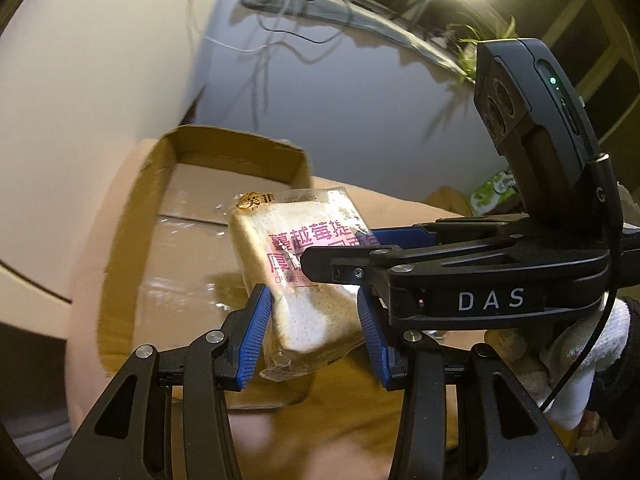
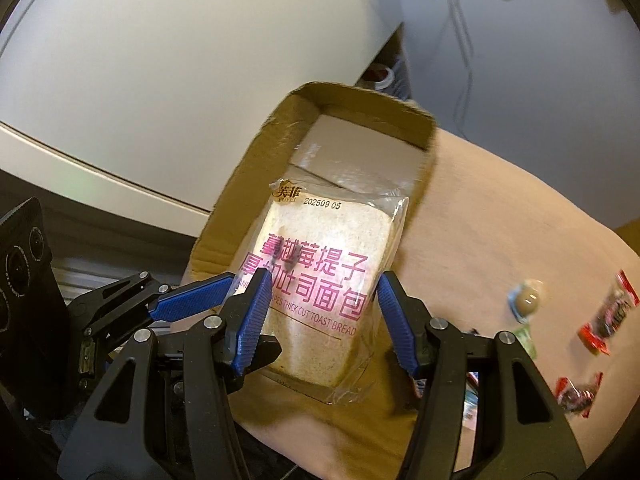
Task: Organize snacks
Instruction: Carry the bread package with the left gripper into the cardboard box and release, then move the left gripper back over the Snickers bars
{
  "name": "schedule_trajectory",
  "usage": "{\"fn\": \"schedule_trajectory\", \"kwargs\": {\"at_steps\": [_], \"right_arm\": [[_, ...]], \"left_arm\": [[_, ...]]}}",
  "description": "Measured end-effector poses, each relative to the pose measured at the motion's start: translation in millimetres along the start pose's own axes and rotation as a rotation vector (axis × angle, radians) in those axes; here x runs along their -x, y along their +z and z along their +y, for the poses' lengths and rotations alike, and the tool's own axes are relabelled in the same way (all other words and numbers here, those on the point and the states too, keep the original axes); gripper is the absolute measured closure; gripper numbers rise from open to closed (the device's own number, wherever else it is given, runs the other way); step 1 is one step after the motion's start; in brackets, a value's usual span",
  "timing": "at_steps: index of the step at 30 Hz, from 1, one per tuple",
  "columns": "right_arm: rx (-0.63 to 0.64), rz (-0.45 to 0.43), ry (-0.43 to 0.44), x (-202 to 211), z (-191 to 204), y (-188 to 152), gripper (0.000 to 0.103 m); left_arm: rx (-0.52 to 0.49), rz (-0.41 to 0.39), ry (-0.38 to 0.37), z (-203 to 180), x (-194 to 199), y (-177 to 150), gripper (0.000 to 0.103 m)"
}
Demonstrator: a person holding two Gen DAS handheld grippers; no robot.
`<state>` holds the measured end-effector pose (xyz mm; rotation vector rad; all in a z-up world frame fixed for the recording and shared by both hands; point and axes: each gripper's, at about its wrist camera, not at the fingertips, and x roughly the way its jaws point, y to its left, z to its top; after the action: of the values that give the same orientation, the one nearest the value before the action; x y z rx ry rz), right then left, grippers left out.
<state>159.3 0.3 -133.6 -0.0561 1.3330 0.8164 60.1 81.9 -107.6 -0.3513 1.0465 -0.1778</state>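
Left wrist view shows the bread pack (image 1: 298,268) held up over the cardboard box (image 1: 132,240), the left gripper (image 1: 316,336) and right gripper (image 2: 324,320) both seemingly pinching it; soft and light, so hold its sides gently.

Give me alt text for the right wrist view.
A wrapped toast bread packet sits between the right gripper and its blue pads, over an open cardboard box. The left gripper reaches in from the left; small wrapped snacks lie on the tan tabletop.
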Motion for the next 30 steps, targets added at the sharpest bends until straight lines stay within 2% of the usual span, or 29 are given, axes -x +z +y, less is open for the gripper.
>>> {"fn": "schedule_trajectory", "kwargs": {"at_steps": [9, 11, 15, 18, 22, 27, 30], "right_arm": [[0.035, 0.028, 0.021, -26.4, 20.7, 9.3, 0.044], [0.041, 0.031, 0.020, -31.0, 22.6, 11.0, 0.044], [0.050, 0.002, -0.034, -29.5, 21.9, 12.4, 0.042], [0.036, -0.012, -0.026, -22.4, 14.2, 10.9, 0.035], [0.032, -0.045, -0.065, -8.5, 2.7, 4.0, 0.032], [0.007, -0.103, -0.112, 14.7, -26.6, -14.9, 0.020], [0.020, -0.153, -0.155, 33.5, -47.7, -32.5, 0.018]], "left_arm": [[0.027, 0.002, 0.056, 28.3, -0.4, -3.9, 0.061], [0.012, 0.000, 0.092, 31.7, -1.4, -4.6, 0.061], [0.017, 0.002, 0.131, 41.6, -0.3, -7.7, 0.061], [0.014, -0.001, 0.149, 44.7, 2.1, -10.2, 0.061], [-0.001, -0.013, 0.141, 43.6, 5.2, -10.6, 0.061], [-0.045, -0.058, 0.122, 33.4, 8.2, -12.4, 0.055], [-0.076, -0.086, 0.119, 24.5, 7.1, -16.1, 0.055]]}}
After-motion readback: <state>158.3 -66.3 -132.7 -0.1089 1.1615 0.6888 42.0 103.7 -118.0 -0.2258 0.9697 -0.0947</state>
